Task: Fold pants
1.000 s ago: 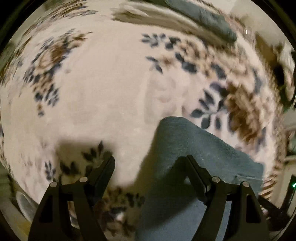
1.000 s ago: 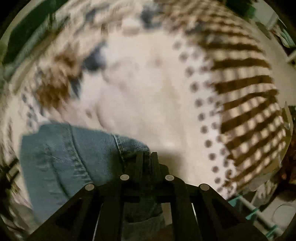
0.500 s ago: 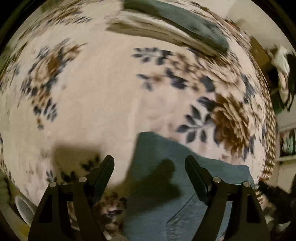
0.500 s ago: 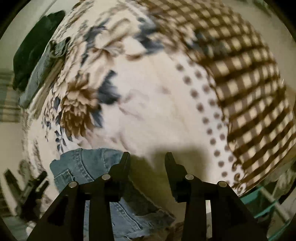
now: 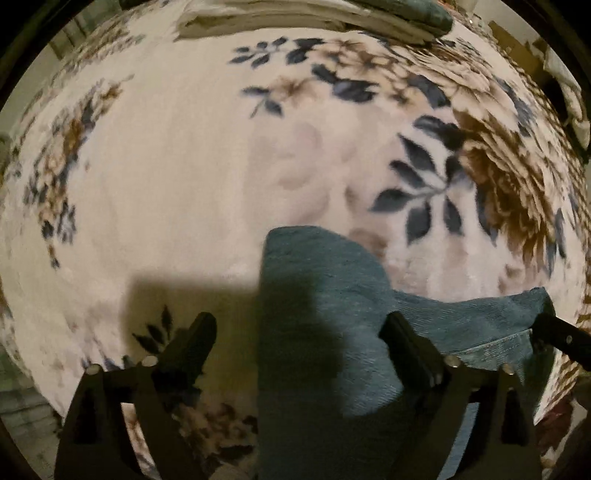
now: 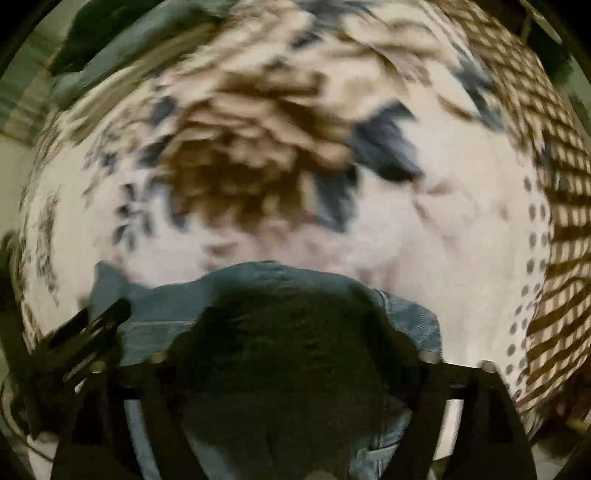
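Observation:
The blue denim pants [image 5: 325,280] lie folded on a floral blanket [image 5: 166,184]. In the left wrist view my left gripper [image 5: 297,326] points down over them. Its jaws are opening wide; the folded edge lies between and below the fingers, and no pad presses on it. The right wrist view is blurred. There my right gripper [image 6: 295,328] hovers over the pants [image 6: 258,280], its jaws opening too, with denim in shadow beneath them and nothing gripped. Each gripper shows at the edge of the other's view: the right gripper [image 5: 561,336] and the left gripper [image 6: 96,332].
Folded pale bedding with a dark grey piece [image 5: 406,14] lies along the blanket's far side. A brown checked border [image 6: 554,184] runs down the blanket's right side. Dark green cloth [image 6: 110,37] is piled at the far left corner.
My right gripper went from shut to wide open and swung across until the pants lay under it. My left gripper spread wider over the fold.

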The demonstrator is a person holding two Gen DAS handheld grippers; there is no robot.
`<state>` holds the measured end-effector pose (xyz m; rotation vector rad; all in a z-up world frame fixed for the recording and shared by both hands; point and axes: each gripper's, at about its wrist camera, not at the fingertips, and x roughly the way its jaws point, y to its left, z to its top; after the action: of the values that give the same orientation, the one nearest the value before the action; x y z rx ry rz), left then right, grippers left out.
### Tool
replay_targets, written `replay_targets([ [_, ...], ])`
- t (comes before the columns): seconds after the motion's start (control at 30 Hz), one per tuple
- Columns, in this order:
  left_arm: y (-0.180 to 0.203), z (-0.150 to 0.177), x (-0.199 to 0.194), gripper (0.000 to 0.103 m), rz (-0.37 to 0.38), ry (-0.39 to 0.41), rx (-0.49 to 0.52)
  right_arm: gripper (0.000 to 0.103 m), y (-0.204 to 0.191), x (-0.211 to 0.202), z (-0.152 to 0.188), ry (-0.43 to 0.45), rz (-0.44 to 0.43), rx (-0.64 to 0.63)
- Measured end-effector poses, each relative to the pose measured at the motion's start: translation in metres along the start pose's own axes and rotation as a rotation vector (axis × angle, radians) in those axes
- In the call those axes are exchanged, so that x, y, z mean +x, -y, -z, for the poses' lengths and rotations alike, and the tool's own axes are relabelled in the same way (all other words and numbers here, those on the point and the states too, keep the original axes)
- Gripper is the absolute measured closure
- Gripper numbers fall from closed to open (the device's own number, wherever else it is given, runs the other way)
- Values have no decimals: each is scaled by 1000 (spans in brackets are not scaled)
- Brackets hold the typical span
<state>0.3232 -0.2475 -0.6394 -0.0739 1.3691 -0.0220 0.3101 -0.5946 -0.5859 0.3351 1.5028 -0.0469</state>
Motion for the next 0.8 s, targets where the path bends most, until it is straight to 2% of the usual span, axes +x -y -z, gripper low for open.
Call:
replay_targets([
  [0.1, -12, -4, 10, 0, 47, -39, -57, 17, -3, 5, -4, -5, -1, -20],
  [0.17, -20, -6, 6, 0, 99, -60, -111, 16, 2, 0, -4, -15, -54, -3],
  [0.23, -29, -4, -10, 0, 135, -38, -137, 16, 23, -24, 1, 14, -199, 63],
  [0.27, -34, -1, -21, 0, 154, -18, -147, 15, 38, -37, 6, 31, -232, 87],
  [0.37, -51, 22, -41, 0, 199, -2, -183, 15, 85, -58, 32, 39, -218, 186],
  [0.5, -69, 59, -35, 0, 219, -69, -253, 15, 140, -21, 74, -103, -263, 344],
  [0.6, -75, 87, -25, 0, 237, -126, -298, 15, 145, 20, 95, -192, -428, 430],
  [0.67, -77, 99, -25, 0, 251, -124, -318, 28, 129, 38, 102, -221, -443, 415],
  [0.7, -78, 99, -26, 0, 244, -118, -314, 42, 119, 38, 106, -205, -400, 393],
  [0.73, -75, 100, -27, 0, 225, -108, -296, 67, 109, 33, 108, -182, -381, 366],
  [0.77, -73, 100, -27, 0, 197, -100, -273, 85, 101, 28, 109, -178, -347, 344],
  [0.8, -72, 101, -27, 0, 162, -93, -243, 91, 92, 12, 111, -150, -294, 324],
])
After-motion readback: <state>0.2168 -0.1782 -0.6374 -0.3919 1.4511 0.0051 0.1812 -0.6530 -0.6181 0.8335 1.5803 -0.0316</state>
